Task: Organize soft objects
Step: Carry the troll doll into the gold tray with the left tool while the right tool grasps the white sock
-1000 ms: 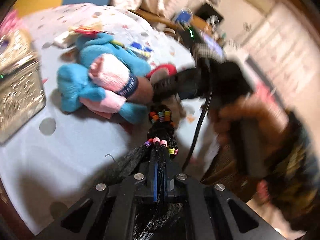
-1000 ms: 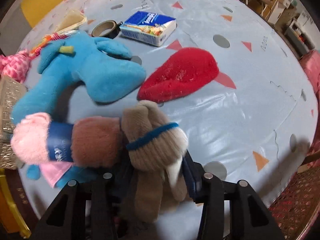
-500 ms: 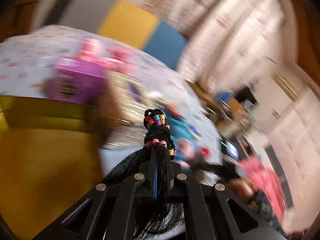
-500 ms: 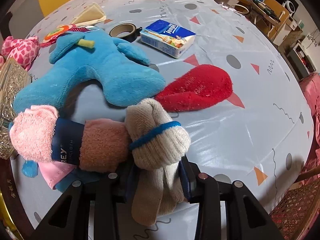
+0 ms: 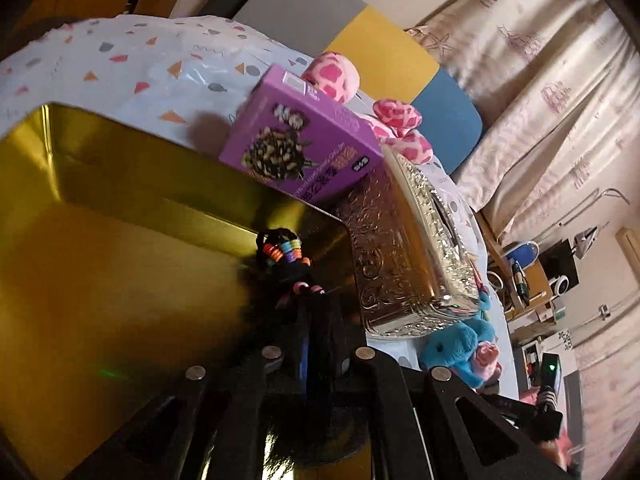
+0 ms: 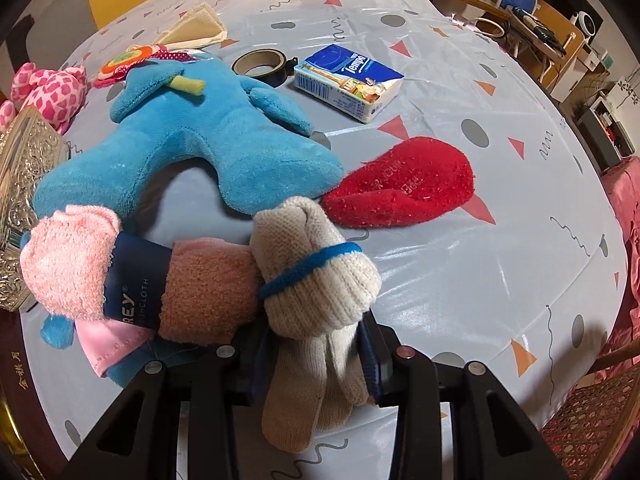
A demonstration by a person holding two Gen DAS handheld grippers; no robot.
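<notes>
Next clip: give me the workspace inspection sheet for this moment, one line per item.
Surface: round table under a glossy patterned cover.
Job's things: blue plush toy, red slipper, rolled pink washcloth, beige knit glove bundle, black hair piece with beads, pink spotted plush.
Clutter: Tempo tissue pack, tape roll, purple box, embossed silver box, gold tin.
Grippers: right gripper shut on the glove bundle; left gripper shut on the hair piece, over the tin.
Cables: nothing seen.
Surroundings: curtain, cluttered desk.

Purple box (image 5: pixel 304 148), embossed silver box (image 5: pixel 404 264), tissue pack (image 6: pixel 348 77), tape roll (image 6: pixel 260 62).
</notes>
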